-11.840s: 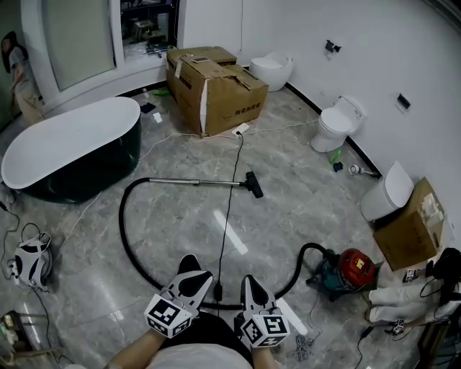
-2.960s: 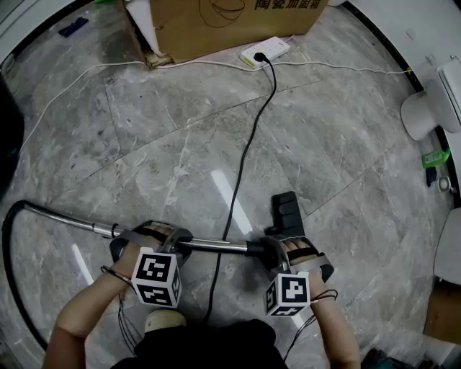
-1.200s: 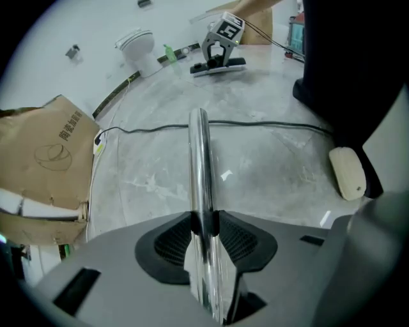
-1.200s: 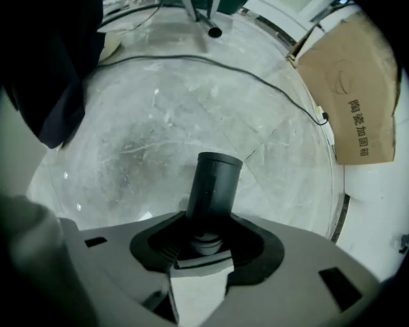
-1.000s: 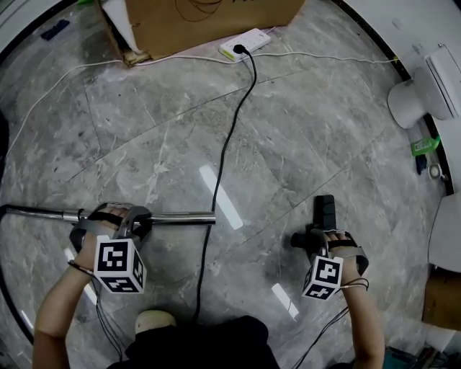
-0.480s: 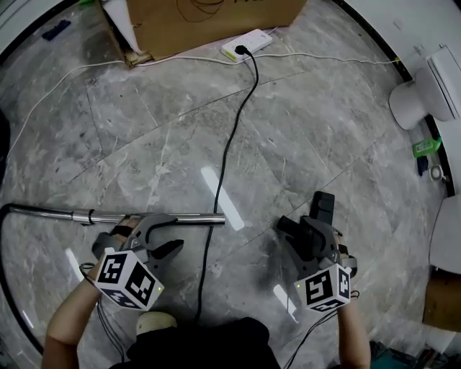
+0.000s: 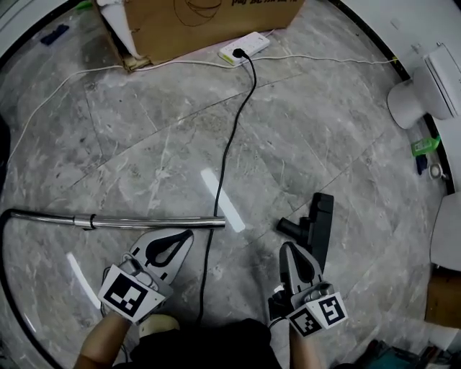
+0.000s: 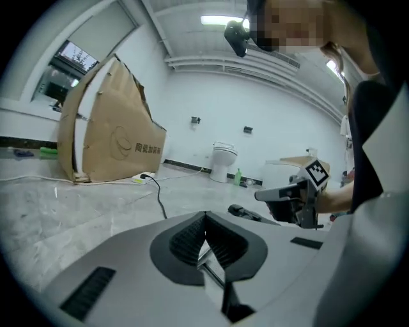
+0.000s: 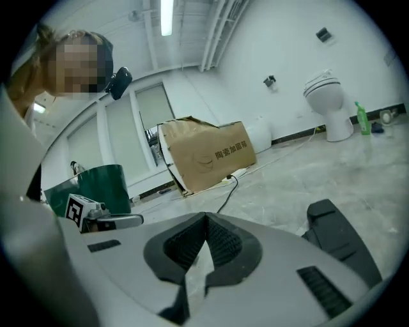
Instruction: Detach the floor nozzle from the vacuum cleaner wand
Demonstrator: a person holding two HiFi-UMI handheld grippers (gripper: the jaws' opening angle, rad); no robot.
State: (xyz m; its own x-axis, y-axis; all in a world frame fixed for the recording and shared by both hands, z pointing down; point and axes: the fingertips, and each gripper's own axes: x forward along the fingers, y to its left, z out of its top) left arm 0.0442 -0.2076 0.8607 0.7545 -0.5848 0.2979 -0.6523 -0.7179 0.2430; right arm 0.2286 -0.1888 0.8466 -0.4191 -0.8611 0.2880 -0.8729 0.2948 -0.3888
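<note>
Head view first: steel wand flat on the floor, floor nozzle lying well apart to its right, so looks detached already and set down. Left gripper and right gripper hanging just short of each, touching neither. Left gripper view: jaws just snapped together, nothing pinched. Right gripper view: same deal, pressed together, empty.

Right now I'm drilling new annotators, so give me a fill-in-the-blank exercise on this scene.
The floor nozzle and the wand lie ___ on the floor.
The left hand-held gripper and the right hand-held gripper both have jaws ___.
The black cable plugs into a power strip beside the ___ box.
Missing: apart; shut; cardboard.
</note>
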